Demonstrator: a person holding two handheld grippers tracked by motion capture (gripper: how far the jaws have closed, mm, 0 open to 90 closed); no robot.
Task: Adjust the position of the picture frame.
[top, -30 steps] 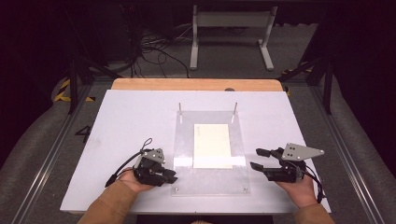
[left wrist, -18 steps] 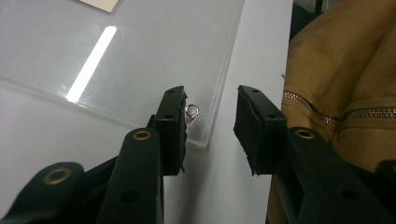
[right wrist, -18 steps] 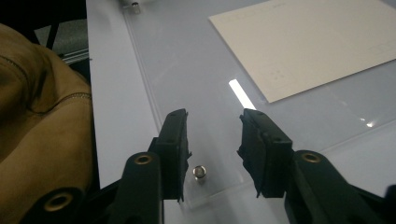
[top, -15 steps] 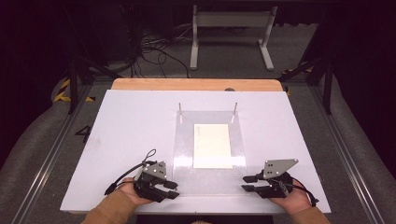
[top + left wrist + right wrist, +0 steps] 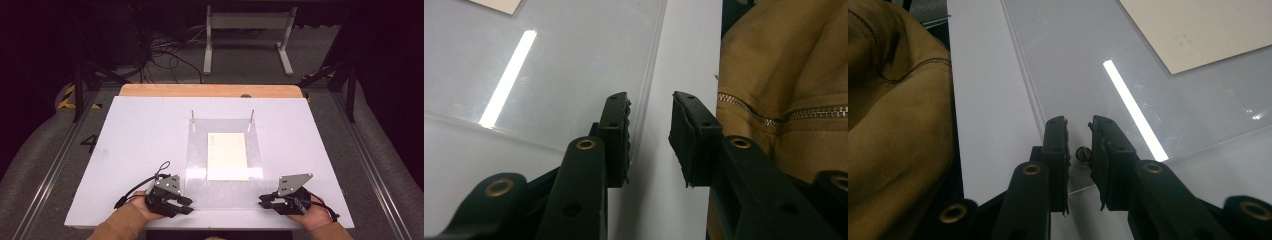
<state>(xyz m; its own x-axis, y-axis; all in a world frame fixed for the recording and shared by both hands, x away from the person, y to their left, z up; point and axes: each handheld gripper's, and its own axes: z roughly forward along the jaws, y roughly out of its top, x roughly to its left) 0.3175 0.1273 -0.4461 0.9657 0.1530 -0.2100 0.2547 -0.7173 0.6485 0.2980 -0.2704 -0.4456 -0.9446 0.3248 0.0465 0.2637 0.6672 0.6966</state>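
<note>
Sheet (image 5: 225, 187): clear, flat on the table (image 5: 135, 140), centre of the high view, a paper (image 5: 227, 156) on it.
Left gripper (image 5: 186, 206): at the sheet's lower-left corner, jaws closing, apart, astride the edge, pads not pressing.
Right gripper (image 5: 263, 202): at the lower-right corner, jaws closing to a narrow gap around a small screw (image 5: 1081, 153); contact unclear.

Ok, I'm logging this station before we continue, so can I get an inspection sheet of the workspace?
Surface: white rectangular tabletop, wooden strip at the far edge.
Job's things: clear acrylic plate with two upright pins; cream paper sheet on it.
Clutter: nothing seen.
Grippers: left gripper open over the plate's near edge; right gripper closing around a small screw, narrow gap.
Cables: black leads trail from both.
Surroundings: dark floor, tangled cables, grey metal stand.
</note>
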